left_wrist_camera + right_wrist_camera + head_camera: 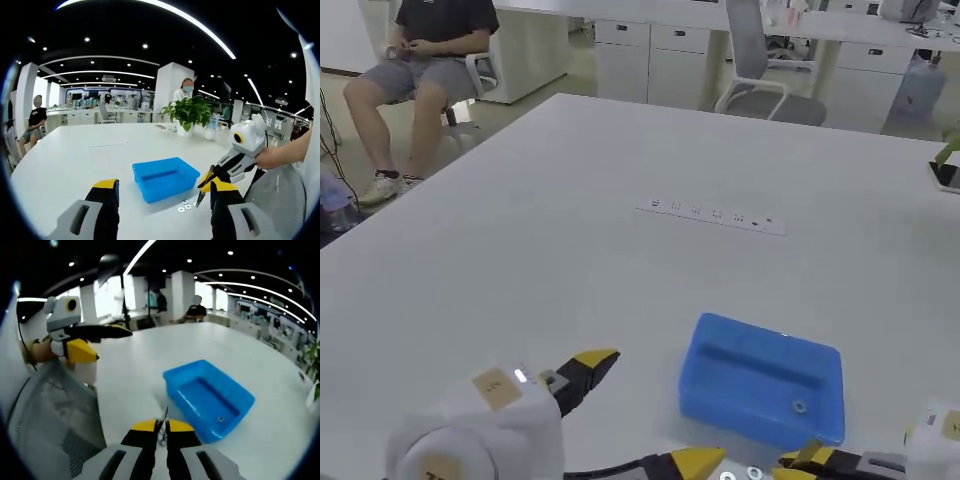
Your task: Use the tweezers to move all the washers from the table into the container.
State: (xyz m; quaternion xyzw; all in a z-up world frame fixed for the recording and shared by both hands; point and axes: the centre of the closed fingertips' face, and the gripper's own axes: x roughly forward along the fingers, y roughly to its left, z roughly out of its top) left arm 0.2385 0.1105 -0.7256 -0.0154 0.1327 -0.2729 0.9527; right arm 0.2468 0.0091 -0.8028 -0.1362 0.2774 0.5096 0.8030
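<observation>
A blue container (760, 385) stands on the white table (570, 250) with one washer (800, 406) inside it. A few washers (740, 474) lie on the table in front of it. My left gripper (655, 410) is open to the container's left, nothing between its jaws. My right gripper (810, 458) is shut on the tweezers (165, 416), whose tips (199, 201) hang just above the loose washers (184, 206). From the right gripper view, the container (210, 397) lies ahead to the right, with my left gripper (107, 342) further left.
A white power strip (710, 214) lies mid-table. A person (420, 50) sits at the far left, and an office chair (760, 60) stands behind the table. A potted plant (187, 112) sits at the far edge. A mesh chair (50, 405) is close by.
</observation>
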